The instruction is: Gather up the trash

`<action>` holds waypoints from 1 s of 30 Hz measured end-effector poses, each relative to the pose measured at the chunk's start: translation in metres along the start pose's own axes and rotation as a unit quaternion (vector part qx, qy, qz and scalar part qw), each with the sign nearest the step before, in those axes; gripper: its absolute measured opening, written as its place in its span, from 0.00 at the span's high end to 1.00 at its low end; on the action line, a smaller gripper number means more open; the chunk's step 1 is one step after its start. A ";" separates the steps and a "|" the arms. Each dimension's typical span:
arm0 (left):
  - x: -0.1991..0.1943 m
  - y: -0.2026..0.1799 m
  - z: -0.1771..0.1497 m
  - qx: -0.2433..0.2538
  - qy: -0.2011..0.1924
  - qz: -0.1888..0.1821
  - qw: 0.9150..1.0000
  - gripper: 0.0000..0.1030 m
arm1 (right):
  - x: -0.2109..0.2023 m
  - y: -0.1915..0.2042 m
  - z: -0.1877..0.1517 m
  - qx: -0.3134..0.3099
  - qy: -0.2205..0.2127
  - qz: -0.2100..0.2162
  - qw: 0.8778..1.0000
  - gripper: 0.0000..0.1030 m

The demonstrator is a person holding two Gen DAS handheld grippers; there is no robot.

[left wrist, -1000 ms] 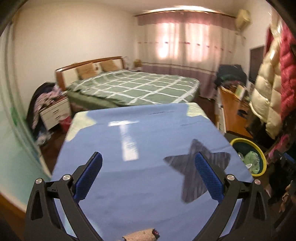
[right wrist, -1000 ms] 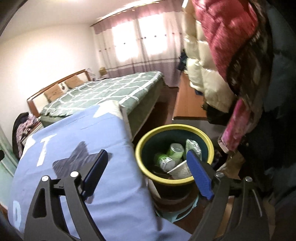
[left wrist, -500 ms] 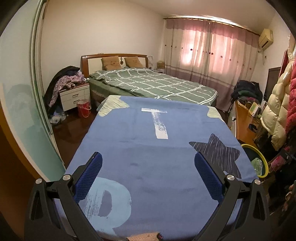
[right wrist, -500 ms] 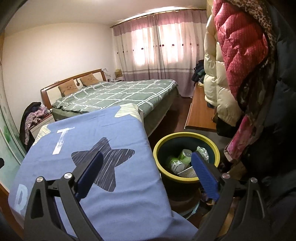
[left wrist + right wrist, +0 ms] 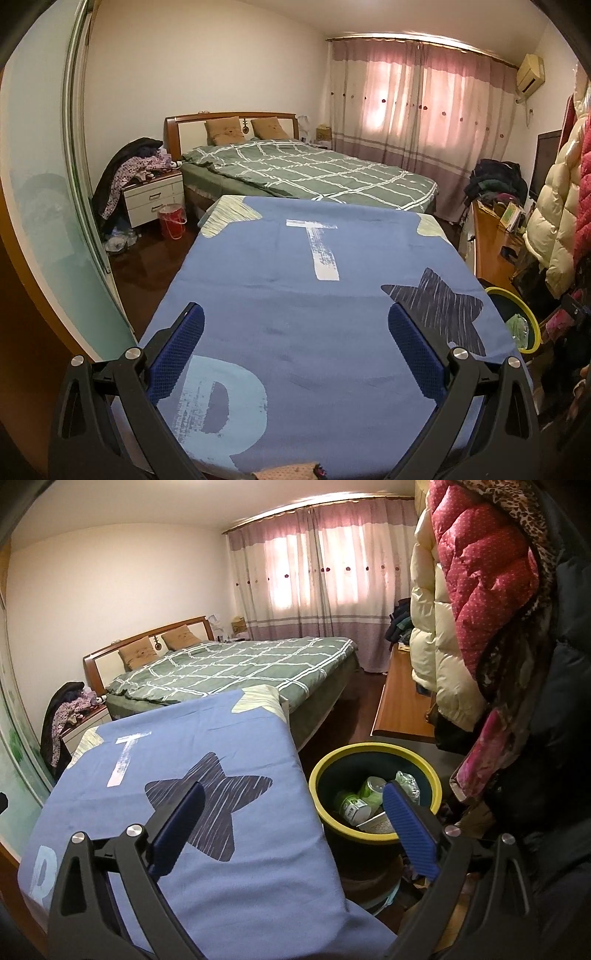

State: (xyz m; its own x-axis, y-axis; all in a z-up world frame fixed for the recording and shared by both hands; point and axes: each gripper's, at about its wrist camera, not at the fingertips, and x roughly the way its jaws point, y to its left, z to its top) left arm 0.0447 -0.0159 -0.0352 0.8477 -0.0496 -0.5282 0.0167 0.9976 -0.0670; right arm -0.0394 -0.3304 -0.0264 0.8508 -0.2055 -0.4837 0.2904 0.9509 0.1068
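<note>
Hovering empty, both grippers, left gripper (image 5: 295,354) and right gripper (image 5: 293,823), fingers spread wide; careless swing likely knocks full bin (image 5: 373,749) beside blue-covered table (image 5: 221,849).

The blue cloth (image 5: 295,314) has a big white letter T (image 5: 319,247) near its far edge and a light blue letter P (image 5: 221,402) near its near edge.

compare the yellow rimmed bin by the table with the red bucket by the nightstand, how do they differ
The yellow-rimmed bin is dark with a yellow rim; the red bucket is red all over. The bin stands beside the blue-covered table, the bucket near the bed. Trash shows in the bin; the bucket's contents cannot be seen. Both stand upright.
</note>
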 end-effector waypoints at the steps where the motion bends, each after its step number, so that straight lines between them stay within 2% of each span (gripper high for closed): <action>1: 0.001 -0.001 0.000 0.000 0.002 -0.001 1.000 0.05 | 0.000 0.000 0.000 0.000 0.000 0.000 1.000 0.10; 30: 0.009 -0.009 -0.005 0.002 0.014 -0.007 1.000 0.05 | 0.006 0.005 -0.001 -0.005 0.011 0.006 1.000 0.09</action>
State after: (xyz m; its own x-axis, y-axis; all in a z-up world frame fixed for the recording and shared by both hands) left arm 0.0494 -0.0259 -0.0433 0.8322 -0.0656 -0.5506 0.0307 0.9969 -0.0724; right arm -0.0328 -0.3263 -0.0298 0.8444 -0.1891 -0.5012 0.2762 0.9554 0.1049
